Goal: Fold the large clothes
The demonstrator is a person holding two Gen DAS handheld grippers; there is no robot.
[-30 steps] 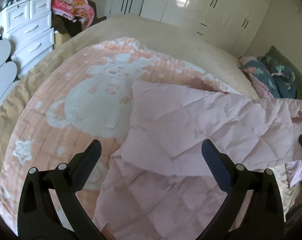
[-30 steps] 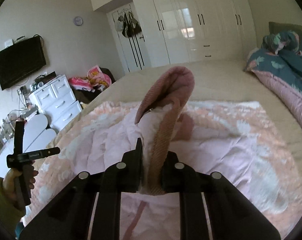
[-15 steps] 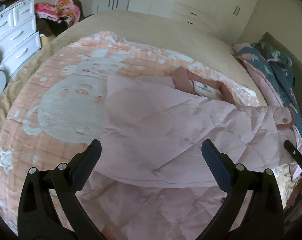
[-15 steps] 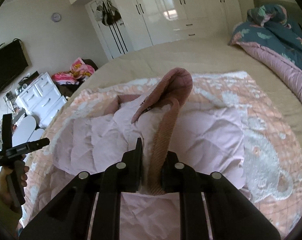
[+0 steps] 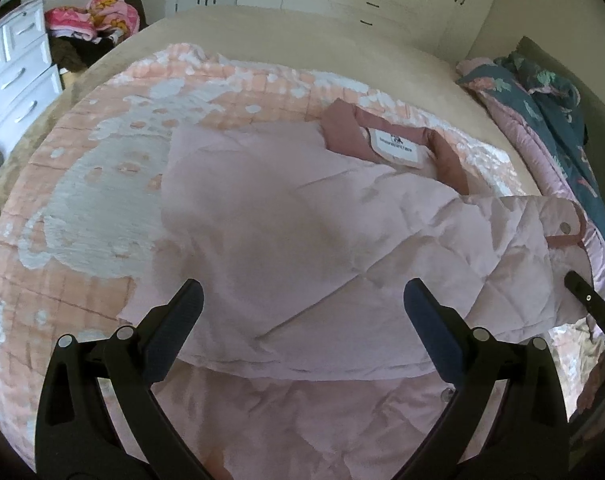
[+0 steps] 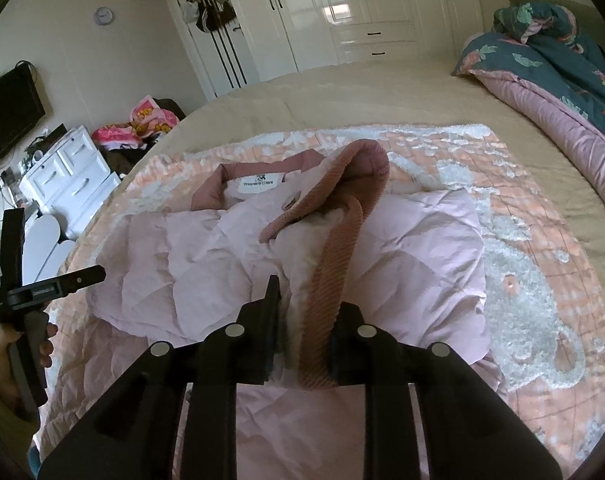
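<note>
While the right claw [image 6: 302, 336] pinches the ribbed cuff [image 6: 334, 264], the fold is nearly laid.
Its jaws have just been easing apart, cuff between them; the pink quilted coat [image 6: 402, 264] lies ahead and below on the bed [image 6: 402, 92]. Left claw [image 5: 302, 308] gapes empty above the coat. Released crookedly, the sleeve may spring back.

Pale pink quilted jacket [image 5: 302, 216], dusty-rose ribbed cuff [image 6: 334, 280], peach-and-white bear-patterned blanket [image 5: 82, 208]

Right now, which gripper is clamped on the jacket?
The right gripper, pinching the ribbed pink cuff; the left gripper hangs open above the jacket.
</note>
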